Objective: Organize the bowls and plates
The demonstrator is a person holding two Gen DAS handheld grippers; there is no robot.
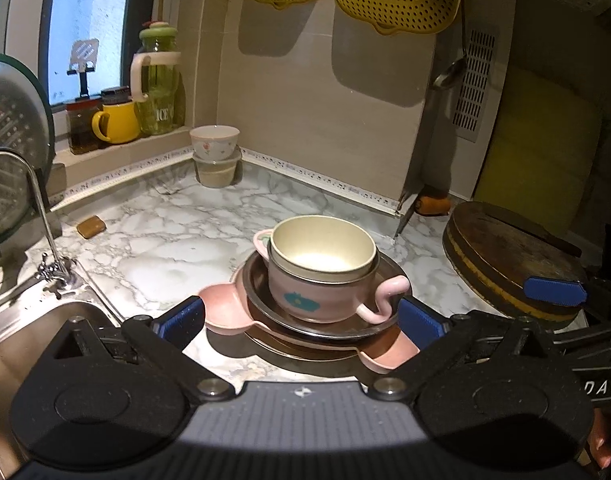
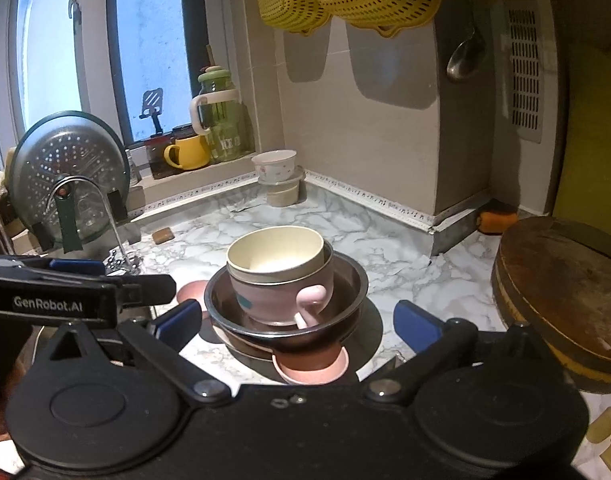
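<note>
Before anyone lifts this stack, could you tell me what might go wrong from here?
1. The cream bowl sits loosely in the pink two-handled cup, so tilting could slide it out.
2. The steel dish and pink plate beneath could shift separately.
3. Both the left gripper and right gripper are open, holding nothing.

A cream bowl (image 1: 323, 250) nests upright in a pink handled cup (image 1: 305, 294), inside a steel dish (image 1: 265, 300) atop a pink plate (image 1: 225, 312).
</note>
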